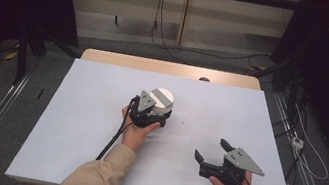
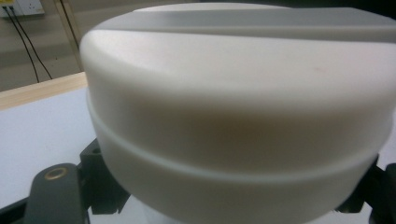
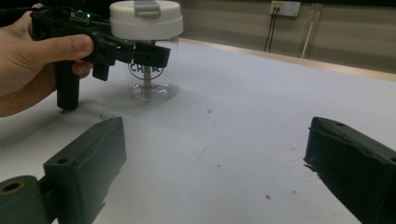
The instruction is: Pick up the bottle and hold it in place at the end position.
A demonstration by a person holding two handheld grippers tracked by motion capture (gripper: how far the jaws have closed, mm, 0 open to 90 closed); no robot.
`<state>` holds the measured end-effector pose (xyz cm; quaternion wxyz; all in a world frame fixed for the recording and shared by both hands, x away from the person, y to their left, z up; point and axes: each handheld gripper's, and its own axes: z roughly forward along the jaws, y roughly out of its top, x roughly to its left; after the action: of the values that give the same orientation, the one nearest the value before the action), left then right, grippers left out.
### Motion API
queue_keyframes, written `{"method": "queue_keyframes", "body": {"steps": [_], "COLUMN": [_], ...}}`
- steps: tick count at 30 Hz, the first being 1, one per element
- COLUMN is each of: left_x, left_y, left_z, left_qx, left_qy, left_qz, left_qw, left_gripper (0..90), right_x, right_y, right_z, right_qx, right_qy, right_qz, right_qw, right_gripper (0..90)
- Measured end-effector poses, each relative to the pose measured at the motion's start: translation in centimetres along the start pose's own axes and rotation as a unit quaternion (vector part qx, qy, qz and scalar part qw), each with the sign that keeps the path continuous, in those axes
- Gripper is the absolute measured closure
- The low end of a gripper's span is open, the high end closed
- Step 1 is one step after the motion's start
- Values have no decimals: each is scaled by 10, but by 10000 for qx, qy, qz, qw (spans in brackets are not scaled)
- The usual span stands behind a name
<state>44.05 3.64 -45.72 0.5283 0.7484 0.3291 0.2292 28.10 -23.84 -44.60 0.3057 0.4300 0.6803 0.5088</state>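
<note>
Jar (image 3: 149, 70) stands on the bench (image 1: 86, 125), lid (image 3: 145, 18) on, clenched by left tool (image 1: 151, 115); right tool (image 1: 213, 151), released, waits at four o'clock.

High cam sits above my side, looking fwd and down over the white table (image 1: 96, 126). My left gripper cam is pressed close to the clear plastic jar with white lid (image 2: 233, 116). Right gripper cam looks low across the table, sharing that jar (image 3: 148, 51).
</note>
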Motion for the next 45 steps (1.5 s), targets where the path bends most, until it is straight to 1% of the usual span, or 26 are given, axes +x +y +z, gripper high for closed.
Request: {"method": "queue_keyframes", "body": {"steps": [1, 2, 5, 7, 10, 14, 19, 24, 26, 28, 32, 34, 35, 37, 39, 42, 44, 45], "left_x": [0, 0, 0, 0, 0, -1, 0, -1, -1, -1, -1, -1, -1, -1, -1, -2, -1, -1], "left_y": [0, 0, -2, -2, -3, -3, -3, -3, -3, -3, -3, -3, -3, -4, -4, -4, -4, -4], "left_z": [0, 0, -1, -1, -1, -1, -2, -1, -1, -1, -1, -1, -2, -1, -1, -1, -2, -2], "left_qx": [-4, 4, -50, -71, -75, -88, -83, -83, -88, -80, -80, -78, -79, -94, -105, -100, -86, -85], "left_qy": [-3, -2, -1, -1, -9, 2, 7, 18, 20, 12, 18, 18, 21, 18, 25, 23, 27, 22], "left_qz": [-22, -3, -70, -51, -58, -64, -33, -38, -29, -34, -35, -23, -9, -47, -38, -12, 1, 2], "left_qw": [10000, 10000, 10000, 10000, 10000, 9999, 10000, 10000, 10000, 10000, 10000, 10000, 10000, 9999, 9999, 9999, 10000, 10000], "left_gripper": [185, 186, 186, 186, 186, 186, 186, 186, 186, 186, 186, 186, 186, 186, 186, 186, 187, 186], "right_x": [1, 3, 6, 9, 12, 15, 18, 21, 23, 25, 29, 32, 33, 34, 35, 37, 37, 37], "right_y": [1, 1, 4, 6, 10, 17, 25, 34, 37, 42, 50, 54, 56, 58, 59, 60, 60, 60], "right_z": [3, 7, 16, 23, 31, 38, 44, 51, 55, 59, 67, 71, 73, 77, 80, 84, 87, 89], "right_qx": [36, 61, 126, 130, 151, 158, 182, 314, 306, 334, 330, 332, 327, 365, 373, 399, 498, 490], "right_qy": [45, 76, 175, 268, 351, 408, 493, 652, 714, 741, 827, 818, 863, 850, 885, 882, 817, 792], "right_qz": [-34, -26, 49, 121, 118, 94, 93, 128, 127, 26, 36, 2, 8, 6, 40, 24, -11, -18], "right_qw": [10000, 9999, 9998, 9995, 9992, 9990, 9986, 9973, 9969, 9967, 9960, 9961, 9957, 9957, 9954, 9953, 9954, 9957], "right_gripper": [57, 58, 88, 131, 188, 229, 416, 606, 660, 701, 817, 863, 886, 899, 900, 900, 900, 900]}}
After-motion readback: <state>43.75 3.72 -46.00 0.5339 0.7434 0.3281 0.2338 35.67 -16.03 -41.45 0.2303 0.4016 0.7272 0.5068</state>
